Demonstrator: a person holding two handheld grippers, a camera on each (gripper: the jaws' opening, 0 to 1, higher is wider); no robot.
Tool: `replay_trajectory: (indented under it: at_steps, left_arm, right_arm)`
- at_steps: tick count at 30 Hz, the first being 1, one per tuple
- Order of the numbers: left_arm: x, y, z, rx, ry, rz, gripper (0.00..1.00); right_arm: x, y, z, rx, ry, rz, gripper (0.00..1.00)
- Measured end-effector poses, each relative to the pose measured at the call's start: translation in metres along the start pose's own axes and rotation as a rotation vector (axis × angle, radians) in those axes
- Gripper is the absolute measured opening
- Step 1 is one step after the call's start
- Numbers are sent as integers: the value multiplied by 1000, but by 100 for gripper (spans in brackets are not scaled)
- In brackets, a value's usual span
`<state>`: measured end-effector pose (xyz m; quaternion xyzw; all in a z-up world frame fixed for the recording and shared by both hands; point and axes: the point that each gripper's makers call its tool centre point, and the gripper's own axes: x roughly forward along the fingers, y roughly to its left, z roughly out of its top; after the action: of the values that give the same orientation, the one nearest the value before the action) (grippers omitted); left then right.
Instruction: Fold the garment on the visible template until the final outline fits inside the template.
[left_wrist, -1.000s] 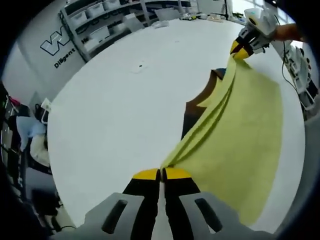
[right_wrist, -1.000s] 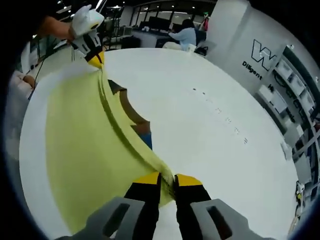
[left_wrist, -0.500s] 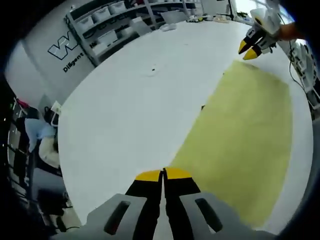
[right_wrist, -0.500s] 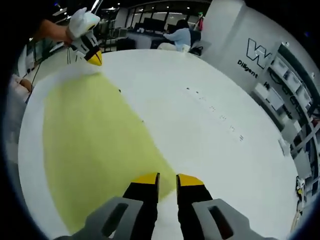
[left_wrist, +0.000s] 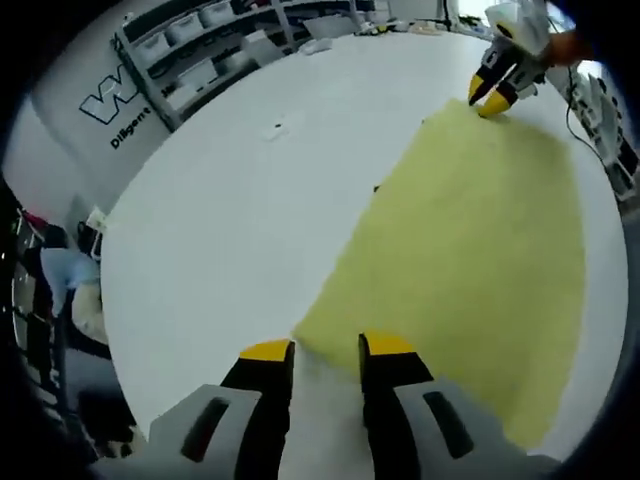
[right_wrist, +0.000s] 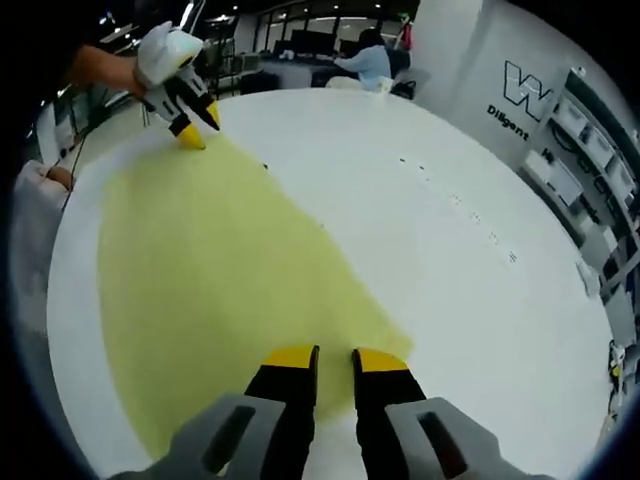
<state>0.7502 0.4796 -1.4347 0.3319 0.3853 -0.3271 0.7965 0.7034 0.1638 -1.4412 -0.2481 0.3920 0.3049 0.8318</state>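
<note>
While 1 yellow-green garment (left_wrist: 470, 240) is spread flat on the white table (left_wrist: 230, 210), 2 grippers are seen at opp. corners. Left gripper (left_wrist: 328, 347): jaws apart, nothing clamped, tips at the near cloth corner. Right gripper (right_wrist: 335, 353): jaws parted, nothing gripped, over the cloth edge.

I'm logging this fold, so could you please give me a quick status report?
Left gripper open, right gripper open, both at yellow garment edge. Garment flat on white table. Nothing in the way.
</note>
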Motion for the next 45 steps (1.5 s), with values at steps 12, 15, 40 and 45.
replay_trajectory:
  at_steps: [12,15,40,45]
  left_arm:
    - [1,16,8,34,-8,99,33]
    - [-5,16,11,72,-26,114,39]
    - [-49,-72,-19,55,-95,-143,69]
    - [-55,-70,-30,21,-81,-137,70]
  right_arm:
    - [1,-4,-11,-35,47,-44,0]
    - [0,-5,-11,-35,54,-58,0]
    - [-24,50,-9,-65,-57,52,36]
    - [-30,53,-12,-56,-52,60,38]
